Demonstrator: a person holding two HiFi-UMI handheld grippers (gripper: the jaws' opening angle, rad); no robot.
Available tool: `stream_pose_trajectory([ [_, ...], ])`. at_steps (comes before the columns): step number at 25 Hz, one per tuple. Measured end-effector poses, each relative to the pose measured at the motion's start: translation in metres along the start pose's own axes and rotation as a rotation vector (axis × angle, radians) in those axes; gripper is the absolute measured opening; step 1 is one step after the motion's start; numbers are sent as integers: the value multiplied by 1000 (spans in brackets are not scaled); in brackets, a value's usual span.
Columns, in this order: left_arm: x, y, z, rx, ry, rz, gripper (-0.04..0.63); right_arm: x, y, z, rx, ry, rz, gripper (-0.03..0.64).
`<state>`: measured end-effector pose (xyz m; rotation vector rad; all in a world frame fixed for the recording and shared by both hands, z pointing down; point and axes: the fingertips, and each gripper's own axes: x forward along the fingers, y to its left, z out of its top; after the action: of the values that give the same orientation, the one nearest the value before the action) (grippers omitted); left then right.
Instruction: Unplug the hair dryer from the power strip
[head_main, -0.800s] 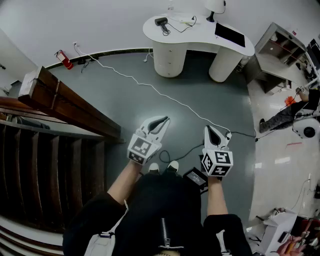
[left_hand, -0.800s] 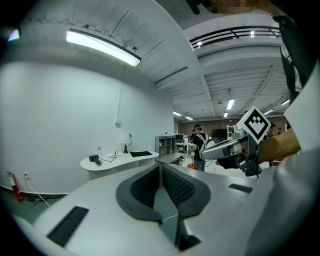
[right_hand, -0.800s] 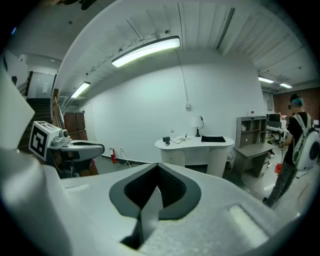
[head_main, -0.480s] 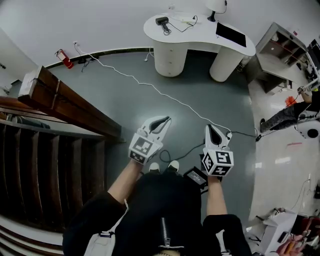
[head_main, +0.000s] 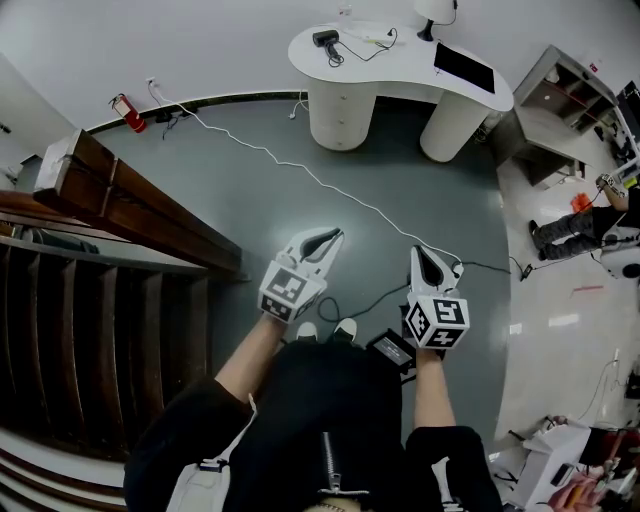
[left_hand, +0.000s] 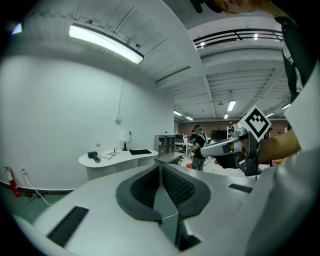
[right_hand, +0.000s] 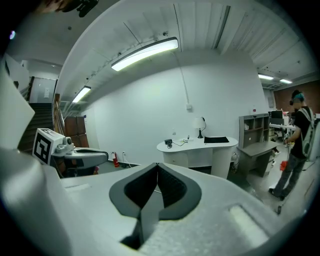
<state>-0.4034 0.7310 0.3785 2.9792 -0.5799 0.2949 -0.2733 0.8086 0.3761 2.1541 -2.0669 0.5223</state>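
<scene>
Hair dryer (head_main: 324, 40) is the small dark thing lying on the white desk (head_main: 400, 70) way across the room. Its black cord (head_main: 350, 52) curls off toward something pale that might be the power strip, but that's too tiny to call. It's probably light, hard plastic with a floppy cord, so the best hold looks like the stiff plug body right at the strip, not the cord. For now the left tool (head_main: 322, 240) and right tool (head_main: 428, 258) are both clamped closed on nothing, out over the floor well apart from the desk.
</scene>
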Motion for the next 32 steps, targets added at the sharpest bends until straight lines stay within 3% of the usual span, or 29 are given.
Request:
stream_pose_trajectory([
  [32,33,-2,2,-30,39,98,28,19,-35,-4,2,23,108,5],
])
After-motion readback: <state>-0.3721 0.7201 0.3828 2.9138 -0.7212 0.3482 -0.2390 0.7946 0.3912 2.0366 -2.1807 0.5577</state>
